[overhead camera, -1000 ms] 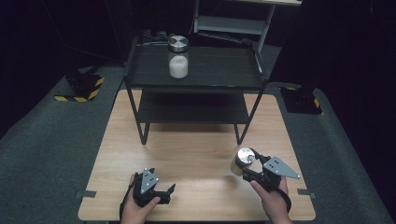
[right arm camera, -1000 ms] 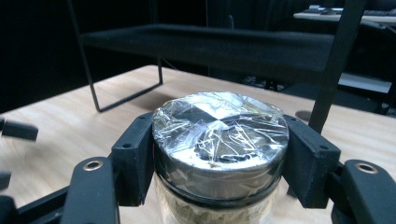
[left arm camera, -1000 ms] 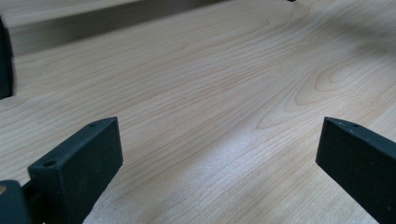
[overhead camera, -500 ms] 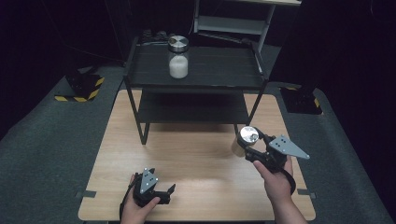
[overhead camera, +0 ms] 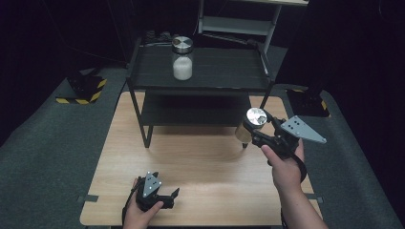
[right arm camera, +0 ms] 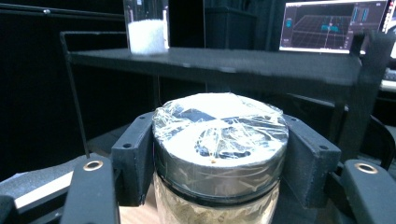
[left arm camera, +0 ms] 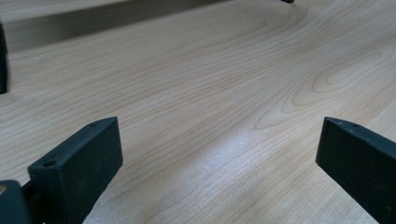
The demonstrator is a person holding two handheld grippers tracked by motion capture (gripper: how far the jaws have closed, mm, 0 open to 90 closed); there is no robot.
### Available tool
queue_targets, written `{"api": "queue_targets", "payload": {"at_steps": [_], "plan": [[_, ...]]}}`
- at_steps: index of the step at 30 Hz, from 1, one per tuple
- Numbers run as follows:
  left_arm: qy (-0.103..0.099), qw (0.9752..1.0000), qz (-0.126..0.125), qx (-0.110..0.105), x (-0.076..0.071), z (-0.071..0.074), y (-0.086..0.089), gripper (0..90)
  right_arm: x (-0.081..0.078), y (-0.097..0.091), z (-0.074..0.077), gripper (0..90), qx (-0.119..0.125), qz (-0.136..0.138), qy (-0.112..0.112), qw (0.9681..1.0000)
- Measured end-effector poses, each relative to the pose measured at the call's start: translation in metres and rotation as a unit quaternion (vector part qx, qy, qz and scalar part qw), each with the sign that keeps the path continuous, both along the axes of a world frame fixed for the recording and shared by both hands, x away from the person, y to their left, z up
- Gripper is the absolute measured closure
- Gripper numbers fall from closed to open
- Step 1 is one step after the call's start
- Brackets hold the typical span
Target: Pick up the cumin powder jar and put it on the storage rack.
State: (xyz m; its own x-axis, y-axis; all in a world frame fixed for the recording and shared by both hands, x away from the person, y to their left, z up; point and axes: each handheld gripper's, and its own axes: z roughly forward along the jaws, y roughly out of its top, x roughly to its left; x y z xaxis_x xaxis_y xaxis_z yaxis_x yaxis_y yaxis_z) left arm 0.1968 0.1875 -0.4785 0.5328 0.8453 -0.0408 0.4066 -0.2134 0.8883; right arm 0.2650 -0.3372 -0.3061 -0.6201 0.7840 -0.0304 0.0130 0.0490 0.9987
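Note:
My right gripper (overhead camera: pixel 252 132) is shut on a jar with a silver lid (overhead camera: pixel 256 117) and tan contents, held in the air above the table's right side, close to the shelf's front right leg. In the right gripper view both black pads clamp the jar (right arm camera: pixel 219 154) just under its plastic-wrapped lid. A second jar (overhead camera: pixel 182 58) with white contents stands upright on the top of the black shelf (overhead camera: pixel 224 71); the right gripper view shows this white-filled jar (right arm camera: pixel 146 28) at the upper left. My left gripper (overhead camera: pixel 168 196) rests open near the table's front edge, its fingers (left arm camera: pixel 81 161) wide apart over bare wood.
The wooden table (overhead camera: pixel 200 162) carries the two-tier black shelf at its far half. A monitor (right arm camera: pixel 334 25) glows behind the shelf. Yellow-black striped blocks (overhead camera: pixel 83 88) sit on the grey floor mat at left and right of the table.
My right gripper has risen from the table with the tan jar and moved slightly toward the shelf. The left gripper has stayed put.

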Motion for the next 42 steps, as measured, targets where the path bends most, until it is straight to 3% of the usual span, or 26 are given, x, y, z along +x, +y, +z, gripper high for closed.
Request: {"api": "queue_targets", "payload": {"at_steps": [18, 27, 42], "plan": [[0.001, 1.0, -0.003, -0.003, 0.001, 0.0, 0.002, 0.9, 0.014, 0.016, 0.046, 34.7, 0.018, -0.003, -0.028, 0.9994], [0.0, 1.0, -0.004, -0.004, 0.001, -0.001, 0.002, 0.9, 0.023, 0.022, 0.067, 34.7, 0.036, -0.005, -0.03, 0.9989], [0.001, 0.9999, -0.005, -0.012, 0.001, -0.002, 0.005, 0.9, 0.046, 0.036, 0.098, 34.7, 0.026, -0.033, -0.037, 0.9984]]}}
